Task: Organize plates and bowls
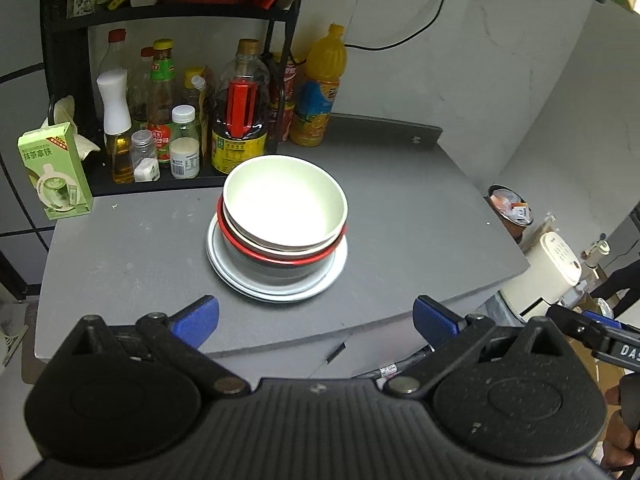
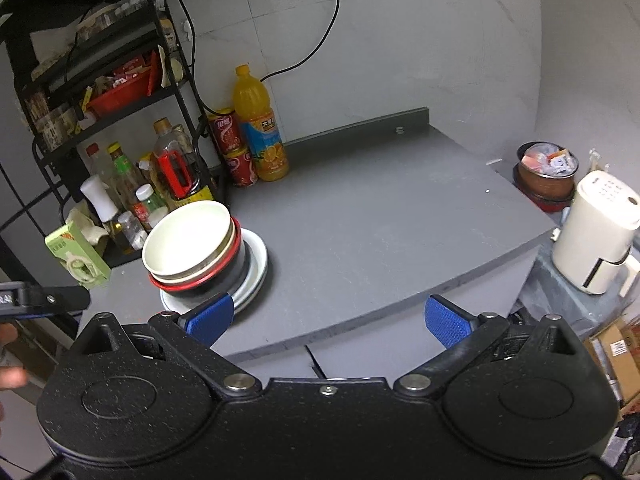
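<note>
A stack of dishes stands on the grey counter point(image 1: 400, 216): a cream bowl point(image 1: 285, 204) nested on a red-rimmed dark bowl point(image 1: 276, 260), all on white plates point(image 1: 276, 286). My left gripper point(image 1: 316, 320) hovers open just in front of the stack, holding nothing. In the right wrist view the same cream bowl point(image 2: 188, 236), red-rimmed bowl point(image 2: 216, 276) and plates point(image 2: 256, 264) sit at the left. My right gripper point(image 2: 328, 322) is open and empty near the counter's front edge, its left fingertip point(image 2: 210, 316) close to the plates.
Bottles and jars point(image 1: 180, 120) fill a black rack behind the stack, with an orange juice bottle point(image 1: 320, 88) and red cans point(image 2: 234, 148) beside it. A green carton point(image 1: 56, 172) stands at the left. Off the counter's right edge are a brown pot point(image 2: 546, 176) and a cream appliance point(image 2: 596, 236).
</note>
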The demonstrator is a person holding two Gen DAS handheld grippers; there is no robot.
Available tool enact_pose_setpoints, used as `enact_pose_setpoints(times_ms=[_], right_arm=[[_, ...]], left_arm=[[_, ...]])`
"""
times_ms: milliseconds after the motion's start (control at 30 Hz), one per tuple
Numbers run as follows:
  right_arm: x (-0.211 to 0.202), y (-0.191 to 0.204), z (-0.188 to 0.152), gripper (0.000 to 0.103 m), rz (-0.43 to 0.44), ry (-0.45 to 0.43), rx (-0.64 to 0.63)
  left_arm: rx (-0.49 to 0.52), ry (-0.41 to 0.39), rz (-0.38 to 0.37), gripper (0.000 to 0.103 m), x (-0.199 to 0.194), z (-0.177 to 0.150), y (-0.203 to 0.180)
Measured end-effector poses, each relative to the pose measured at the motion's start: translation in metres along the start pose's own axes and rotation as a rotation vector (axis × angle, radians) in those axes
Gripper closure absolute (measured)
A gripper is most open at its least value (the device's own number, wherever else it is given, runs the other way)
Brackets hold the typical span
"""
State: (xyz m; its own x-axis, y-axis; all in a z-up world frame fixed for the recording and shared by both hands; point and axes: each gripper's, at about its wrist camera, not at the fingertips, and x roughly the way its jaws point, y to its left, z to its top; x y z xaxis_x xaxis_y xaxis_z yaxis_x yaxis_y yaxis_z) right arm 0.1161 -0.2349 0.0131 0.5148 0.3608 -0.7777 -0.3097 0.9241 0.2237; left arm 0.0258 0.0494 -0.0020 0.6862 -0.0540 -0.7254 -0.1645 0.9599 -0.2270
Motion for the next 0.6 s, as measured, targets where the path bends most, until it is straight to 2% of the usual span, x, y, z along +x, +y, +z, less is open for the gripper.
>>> enact_pose_setpoints(times_ms=[333, 600], right_arm=[[-0.030, -0.005, -0.020, 0.000, -0.029, -0.031, -0.003], [-0.052, -0.009, -0.027, 0.000, -0.057, -0.061, 0.005]], left_arm=[[0.049, -0.024, -0.043, 0.001, -0.025, -0.027, -0.016], [0.080, -0.078, -0.068, 0.001, -0.046, -0.038, -0.028]])
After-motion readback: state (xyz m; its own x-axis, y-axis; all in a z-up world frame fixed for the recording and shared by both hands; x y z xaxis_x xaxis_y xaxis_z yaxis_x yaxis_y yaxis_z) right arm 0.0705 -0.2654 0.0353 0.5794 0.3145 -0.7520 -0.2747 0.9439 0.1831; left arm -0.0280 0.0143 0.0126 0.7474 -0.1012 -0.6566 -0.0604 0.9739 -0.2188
